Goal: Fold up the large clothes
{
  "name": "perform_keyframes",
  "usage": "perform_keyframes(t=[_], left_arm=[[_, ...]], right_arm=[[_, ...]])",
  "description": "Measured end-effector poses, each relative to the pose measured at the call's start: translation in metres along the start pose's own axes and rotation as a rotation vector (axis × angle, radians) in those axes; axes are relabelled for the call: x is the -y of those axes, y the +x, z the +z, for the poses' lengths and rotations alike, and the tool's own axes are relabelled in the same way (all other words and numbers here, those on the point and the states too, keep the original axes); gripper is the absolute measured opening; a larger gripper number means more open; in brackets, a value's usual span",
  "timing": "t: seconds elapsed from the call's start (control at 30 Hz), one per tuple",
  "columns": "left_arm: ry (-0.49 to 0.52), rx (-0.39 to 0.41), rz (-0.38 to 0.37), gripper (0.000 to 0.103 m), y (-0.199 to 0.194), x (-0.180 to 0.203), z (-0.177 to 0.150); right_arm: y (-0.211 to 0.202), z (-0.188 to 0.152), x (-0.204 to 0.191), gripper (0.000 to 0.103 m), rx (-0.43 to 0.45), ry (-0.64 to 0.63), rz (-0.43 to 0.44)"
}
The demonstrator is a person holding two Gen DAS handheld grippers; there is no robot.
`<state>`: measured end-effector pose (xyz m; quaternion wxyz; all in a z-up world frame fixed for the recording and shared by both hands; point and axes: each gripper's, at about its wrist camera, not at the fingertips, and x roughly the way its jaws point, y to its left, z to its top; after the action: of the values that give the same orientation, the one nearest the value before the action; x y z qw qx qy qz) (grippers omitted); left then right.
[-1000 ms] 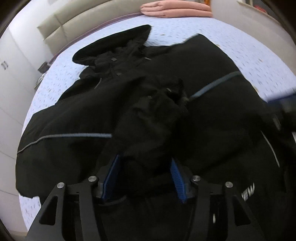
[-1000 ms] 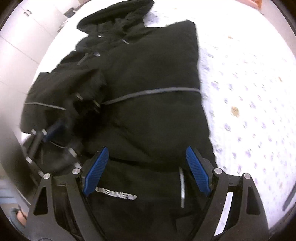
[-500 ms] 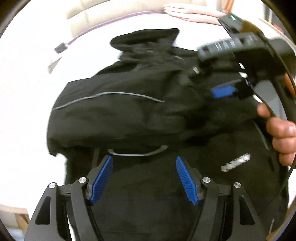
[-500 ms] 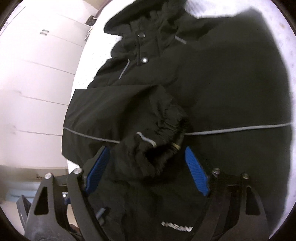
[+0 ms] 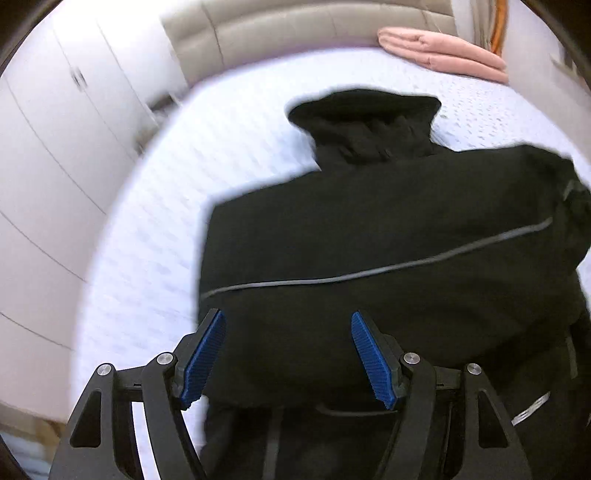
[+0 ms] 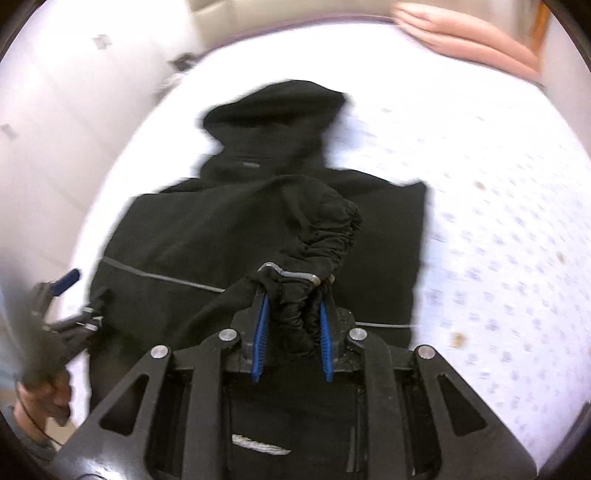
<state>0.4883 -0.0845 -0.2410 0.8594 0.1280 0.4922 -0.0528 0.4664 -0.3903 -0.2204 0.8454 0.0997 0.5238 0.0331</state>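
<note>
The right gripper is closing on the bunched sleeve cuff of the black jacket, blue pads pinching the gathered fabric between them, the cuff lifted a little off the body of the garment; the left gripper hangs with its jaws apart and nothing in them, above the jacket's near left edge; in the right wrist view it shows at the far left, held in a hand. The jacket lies flat on the patterned bed sheet, hood pointing away toward the headboard, a folded pink blanket well apart at the far corner. By my reading this is the sleeve fold, the arm being brought across the chest; next the cuff wants carrying over and laying straight along the body, then letting go; the free gripper looks placed to pin or take the side edge; watch that thick padding, it may spring back.
</note>
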Motion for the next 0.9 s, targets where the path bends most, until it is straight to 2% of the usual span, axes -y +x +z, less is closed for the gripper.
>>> perform_keyframes(t=[0.07,0.1,0.13,0.2,0.33,0.4,0.5,0.53,0.63,0.67,0.77,0.83,0.9], left_arm=[[-0.041,-0.099,-0.081,0.072,0.036,-0.002,-0.006],[-0.040,-0.123,-0.081,0.073,0.049,-0.002,-0.008],[-0.025,-0.123,-0.073,0.073,0.056,0.000,-0.009],[0.019,-0.125,-0.055,0.074,0.061,0.005,-0.008],[0.065,-0.143,-0.050,0.074,0.055,0.008,-0.005],[0.076,-0.135,-0.071,0.074,0.043,0.005,-0.002],[0.088,-0.064,-0.092,0.074,0.013,-0.004,0.004],[0.085,-0.045,-0.087,0.074,0.007,-0.008,0.006],[0.044,-0.027,-0.092,0.074,0.007,-0.020,0.014],[0.032,-0.033,-0.107,0.074,0.010,-0.023,0.015],[0.018,-0.074,-0.112,0.074,0.035,-0.024,0.018],[0.030,-0.087,-0.106,0.074,0.062,-0.021,0.022],[0.066,-0.086,-0.102,0.077,0.076,-0.017,0.016]], right_arm=[[0.033,-0.010,0.020,0.025,-0.052,-0.004,-0.071],[0.052,-0.017,0.028,0.028,-0.084,-0.004,-0.092],[0.069,-0.025,0.036,0.029,-0.110,0.020,-0.073],[0.075,-0.028,0.041,0.031,-0.093,0.040,-0.058],[0.052,-0.029,0.045,0.035,-0.112,0.053,-0.079],[0.033,-0.032,0.050,0.052,-0.106,0.098,-0.108],[-0.001,-0.029,0.043,0.057,-0.053,0.117,-0.190],[-0.008,-0.028,0.038,0.057,-0.036,0.118,-0.194],[-0.012,-0.019,0.012,0.056,0.001,0.116,-0.120],[-0.004,-0.017,-0.001,0.056,-0.005,0.090,-0.117],[0.033,-0.019,-0.025,0.055,-0.061,0.018,-0.201],[0.063,-0.030,-0.022,0.055,-0.126,0.027,-0.228],[0.086,-0.039,-0.017,0.055,-0.174,0.045,-0.218]])
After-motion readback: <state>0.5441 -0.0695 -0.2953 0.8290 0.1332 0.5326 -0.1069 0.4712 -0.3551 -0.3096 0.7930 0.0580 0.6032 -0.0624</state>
